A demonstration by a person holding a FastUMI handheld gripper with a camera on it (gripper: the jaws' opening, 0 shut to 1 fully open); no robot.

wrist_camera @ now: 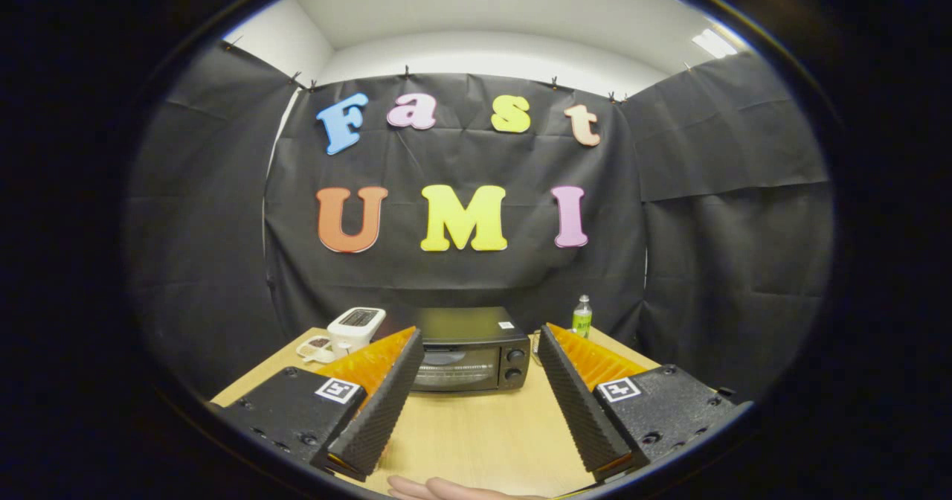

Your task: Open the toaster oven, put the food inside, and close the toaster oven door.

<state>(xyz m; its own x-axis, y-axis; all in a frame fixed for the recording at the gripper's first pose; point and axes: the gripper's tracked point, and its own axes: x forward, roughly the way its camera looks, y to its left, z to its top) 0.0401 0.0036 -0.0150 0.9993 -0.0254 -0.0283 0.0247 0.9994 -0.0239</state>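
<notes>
A black toaster oven (470, 352) stands at the back of the wooden table (476, 433), its glass door shut and two knobs on its right side. My gripper (480, 351) is open, held well in front of the oven, with the oven showing in the wide gap beyond the fingers. Nothing is between the fingers (383, 403). I cannot make out the food; a small white dish (316, 347) with something dark in it lies to the left of the oven.
A white toaster (355, 329) stands left of the oven, just behind the dish. A green bottle (581, 317) stands at the back right. A person's hand (439, 489) rests at the table's near edge. Black cloth walls close in the booth.
</notes>
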